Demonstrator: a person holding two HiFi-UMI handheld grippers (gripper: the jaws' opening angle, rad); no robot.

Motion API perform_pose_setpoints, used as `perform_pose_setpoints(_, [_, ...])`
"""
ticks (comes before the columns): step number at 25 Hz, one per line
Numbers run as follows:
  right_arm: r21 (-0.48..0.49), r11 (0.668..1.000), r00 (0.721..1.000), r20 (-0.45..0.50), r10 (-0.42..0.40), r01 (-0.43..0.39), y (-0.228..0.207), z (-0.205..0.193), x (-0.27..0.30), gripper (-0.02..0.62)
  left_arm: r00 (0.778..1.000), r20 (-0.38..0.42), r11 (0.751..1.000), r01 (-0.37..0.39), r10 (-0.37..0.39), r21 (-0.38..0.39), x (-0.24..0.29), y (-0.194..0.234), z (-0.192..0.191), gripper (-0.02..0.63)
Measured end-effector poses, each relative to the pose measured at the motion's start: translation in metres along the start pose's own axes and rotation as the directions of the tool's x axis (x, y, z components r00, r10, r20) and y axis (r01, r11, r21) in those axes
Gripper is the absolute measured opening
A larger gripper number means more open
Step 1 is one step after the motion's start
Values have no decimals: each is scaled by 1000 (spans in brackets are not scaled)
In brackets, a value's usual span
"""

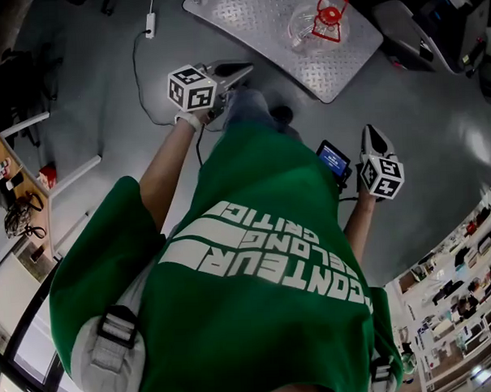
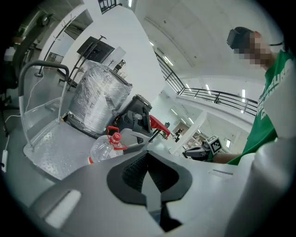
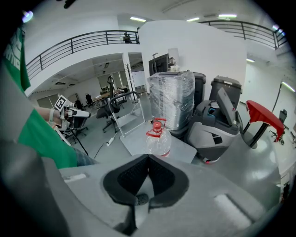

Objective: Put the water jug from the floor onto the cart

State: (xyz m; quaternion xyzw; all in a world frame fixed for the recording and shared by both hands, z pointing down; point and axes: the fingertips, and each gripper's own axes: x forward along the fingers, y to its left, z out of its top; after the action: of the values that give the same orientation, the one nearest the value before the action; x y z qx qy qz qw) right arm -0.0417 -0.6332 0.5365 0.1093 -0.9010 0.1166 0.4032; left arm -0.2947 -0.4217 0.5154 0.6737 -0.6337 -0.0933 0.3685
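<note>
water jug upright, long axis vertical, already on the wheeled desk, far side | left hand-held gripper jaws together, empty, jug far-right of it, seemingly the nearer | right hand-held gripper jaws together, empty, jug far-left | placement looks done

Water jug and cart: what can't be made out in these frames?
- Head view: the cart is cut off by the top edge, and its wheels are hidden under the deck.
- Left gripper view: the water jug has its base hidden behind the left gripper.
- Right gripper view: the jug's fill level is unclear because it is small and see-through.
</note>
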Motion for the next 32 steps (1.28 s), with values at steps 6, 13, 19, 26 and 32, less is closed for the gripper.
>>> perform_pose_setpoints(6, [15, 1000, 1000, 6, 0, 0, 2, -6, -3, -6, 1000, -18, 1000, 9, -9, 12, 2, -6, 1, 9])
perform_pose_setpoints(13, [21, 1000, 1000, 11, 2, -2, 2, -14, -5, -6, 999, -43, 1000, 23, -22, 21, 7, -13, -3, 9])
perform_pose_setpoints(19, [29, 1000, 1000, 6, -8, 8, 2, -23, -9, -6, 998, -56, 999, 38, -36, 25, 10, -17, -8, 9])
perform_pose_setpoints(26, [38, 999, 1000, 4, -16, 16, 6, -30, -12, -6, 997, -59, 999, 46, -44, 29, 7, -18, -11, 9])
perform_pose_setpoints(32, [45, 999, 1000, 4, -25, 25, 11, -32, -15, -6, 997, -61, 998, 52, -50, 32, 3, -18, -13, 9])
